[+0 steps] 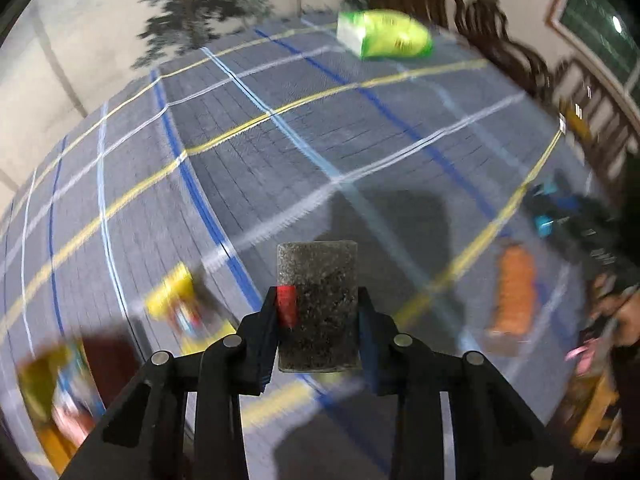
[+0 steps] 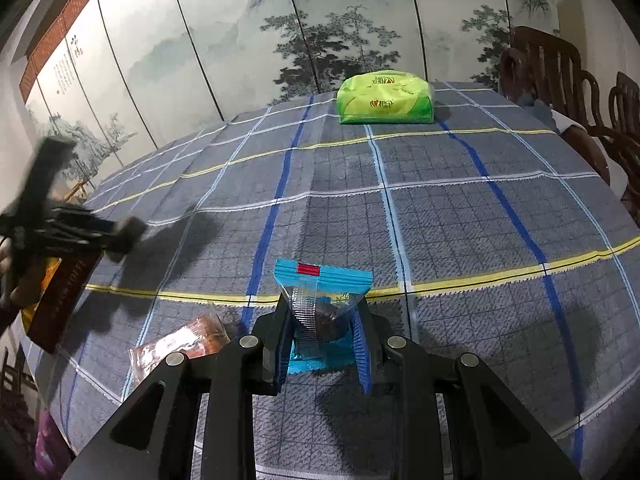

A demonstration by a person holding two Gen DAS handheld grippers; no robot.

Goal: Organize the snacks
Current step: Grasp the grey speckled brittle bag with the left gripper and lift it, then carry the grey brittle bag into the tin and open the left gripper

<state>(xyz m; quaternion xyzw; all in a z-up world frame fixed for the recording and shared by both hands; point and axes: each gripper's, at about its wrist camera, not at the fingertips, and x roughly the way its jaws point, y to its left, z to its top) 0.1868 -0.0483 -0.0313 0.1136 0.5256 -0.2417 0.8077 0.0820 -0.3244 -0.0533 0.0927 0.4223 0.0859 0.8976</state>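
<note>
My left gripper (image 1: 319, 312) is shut on a dark speckled snack bar (image 1: 317, 304) and holds it above the checked tablecloth (image 1: 280, 152); the left wrist view is motion-blurred. My right gripper (image 2: 322, 334) is shut on a blue-and-clear snack packet (image 2: 322, 304) just above the cloth (image 2: 460, 220). An orange-clear packet (image 2: 176, 344) lies left of the right gripper, and it also shows in the left wrist view (image 1: 514, 292). The left gripper also shows, blurred, at the left edge of the right wrist view (image 2: 120, 236).
A green tissue pack (image 2: 386, 98) sits at the table's far side, also in the left wrist view (image 1: 384, 34). A yellow packet (image 1: 172, 292) and a brown box (image 2: 60, 296) with more packets lie at the left. Wooden chairs (image 2: 560, 80) stand on the right.
</note>
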